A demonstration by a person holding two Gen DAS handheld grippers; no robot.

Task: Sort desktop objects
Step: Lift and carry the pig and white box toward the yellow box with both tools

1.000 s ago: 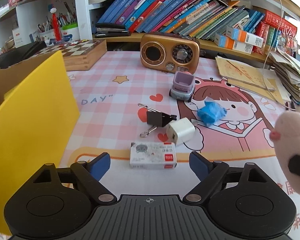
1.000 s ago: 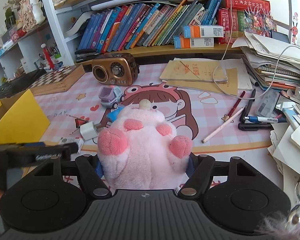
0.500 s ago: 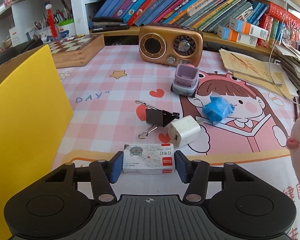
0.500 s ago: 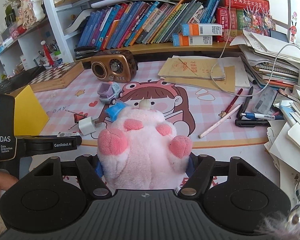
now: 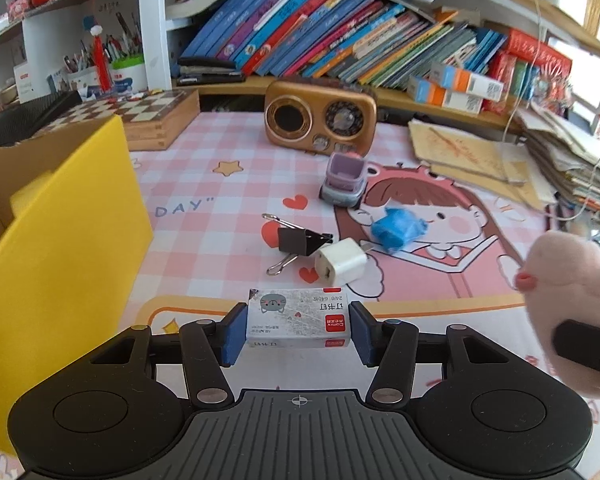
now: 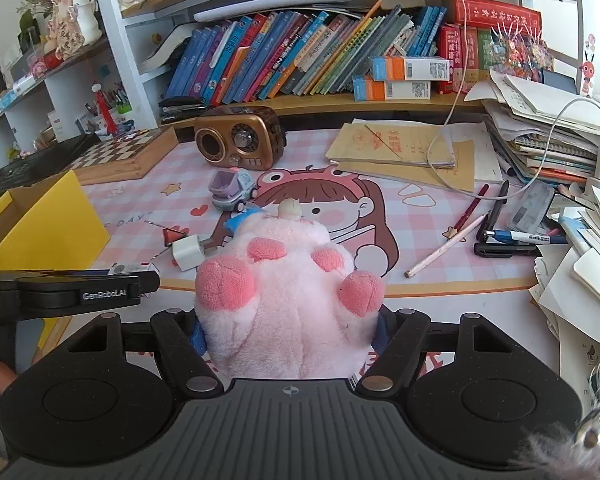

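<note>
Both blue pads of the left gripper (image 5: 298, 330) press the ends of the staple box (image 5: 298, 322), which sits just nearer than the white charger (image 5: 342, 266). Seen from the right wrist, the right gripper (image 6: 288, 330) clamps the pink plush toy (image 6: 288, 296), just right of that charger (image 6: 188, 254).

Beyond my claws I see slanted rows of colourful books (image 6: 284, 52) on the wooden shelf, a pink checked cartoon desk mat (image 5: 204, 236) underneath, and a white cable (image 6: 452, 92) hanging down far ahead. A messy stack of papers (image 6: 540, 128) sits off right.
</note>
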